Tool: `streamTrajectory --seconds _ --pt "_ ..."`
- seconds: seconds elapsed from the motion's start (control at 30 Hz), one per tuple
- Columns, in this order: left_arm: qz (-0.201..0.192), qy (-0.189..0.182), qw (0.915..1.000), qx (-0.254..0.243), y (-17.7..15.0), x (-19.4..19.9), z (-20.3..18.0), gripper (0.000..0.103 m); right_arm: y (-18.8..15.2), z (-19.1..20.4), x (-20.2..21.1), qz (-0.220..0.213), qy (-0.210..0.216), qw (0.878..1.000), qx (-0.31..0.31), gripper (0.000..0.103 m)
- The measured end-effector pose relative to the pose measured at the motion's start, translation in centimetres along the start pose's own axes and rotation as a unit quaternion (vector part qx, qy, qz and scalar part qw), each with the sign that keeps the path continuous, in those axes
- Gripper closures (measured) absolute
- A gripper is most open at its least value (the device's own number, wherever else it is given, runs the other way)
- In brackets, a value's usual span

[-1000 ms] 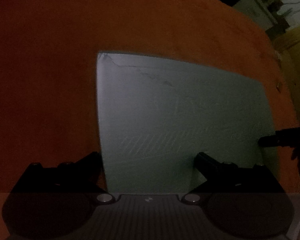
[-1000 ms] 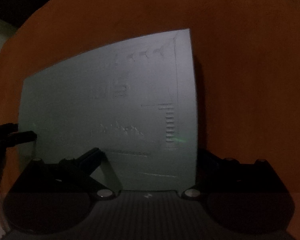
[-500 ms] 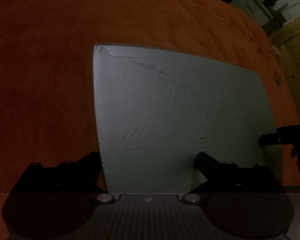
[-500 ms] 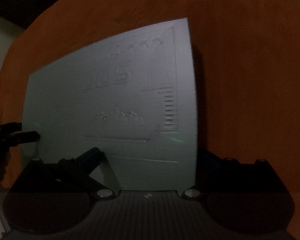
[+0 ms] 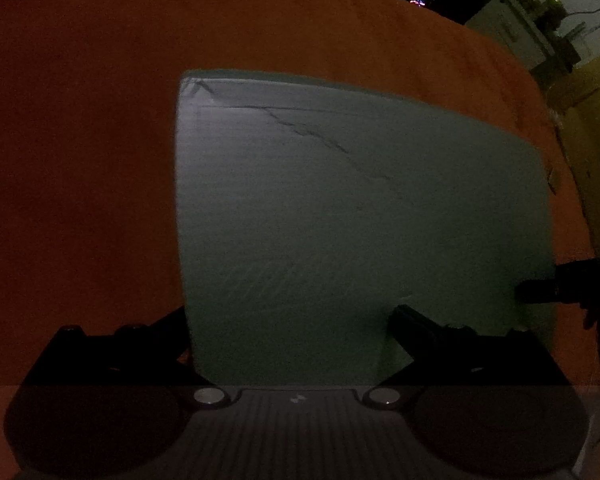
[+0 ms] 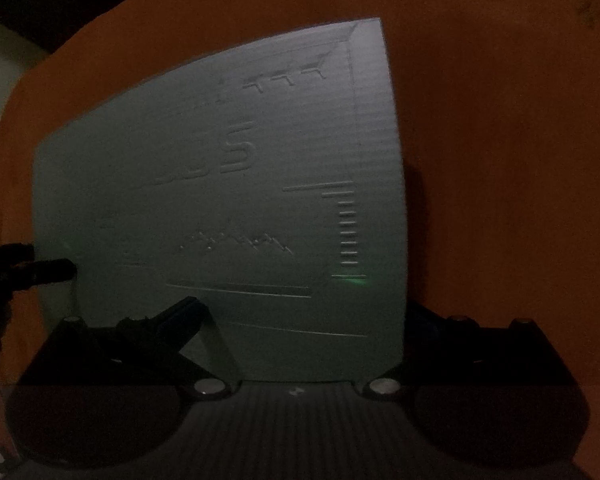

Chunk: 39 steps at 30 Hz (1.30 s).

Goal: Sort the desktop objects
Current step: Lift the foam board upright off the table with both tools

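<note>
Pale-green embossed board, creased corner; both hand-held grippers clamped on edges.

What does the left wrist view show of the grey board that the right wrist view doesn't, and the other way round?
Only the left wrist view shows a dark crack line running across the grey board, plus room clutter beyond the cloth. Only the right wrist view shows embossed markings and a ruler-like scale on the board. Both show the board over an orange cloth, with each gripper's fingers straddling one board edge and the other gripper's tip at the far side.
</note>
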State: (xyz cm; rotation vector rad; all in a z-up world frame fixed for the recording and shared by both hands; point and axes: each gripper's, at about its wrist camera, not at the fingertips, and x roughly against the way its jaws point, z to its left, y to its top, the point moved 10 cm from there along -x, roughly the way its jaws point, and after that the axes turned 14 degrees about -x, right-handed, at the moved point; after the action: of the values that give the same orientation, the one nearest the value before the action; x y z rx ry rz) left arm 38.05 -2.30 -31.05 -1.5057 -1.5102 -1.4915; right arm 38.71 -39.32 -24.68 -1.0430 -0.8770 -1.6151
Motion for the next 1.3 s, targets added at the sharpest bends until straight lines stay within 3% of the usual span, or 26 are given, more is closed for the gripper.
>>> streamTrajectory --seconds 0.47,1.3 --pt "-0.014 0.009 0.9998 0.007 0.4 2.1 -1.0 0.001 -0.3 -0.2 3.0 -0.012 0.006 1.0 0.005 0.0" --pt "-0.118 0.039 0.9921 -0.021 1.7 14.8 -6.5 0.001 -3.0 1.5 15.9 -0.111 0.035 0.993 0.034 0.0"
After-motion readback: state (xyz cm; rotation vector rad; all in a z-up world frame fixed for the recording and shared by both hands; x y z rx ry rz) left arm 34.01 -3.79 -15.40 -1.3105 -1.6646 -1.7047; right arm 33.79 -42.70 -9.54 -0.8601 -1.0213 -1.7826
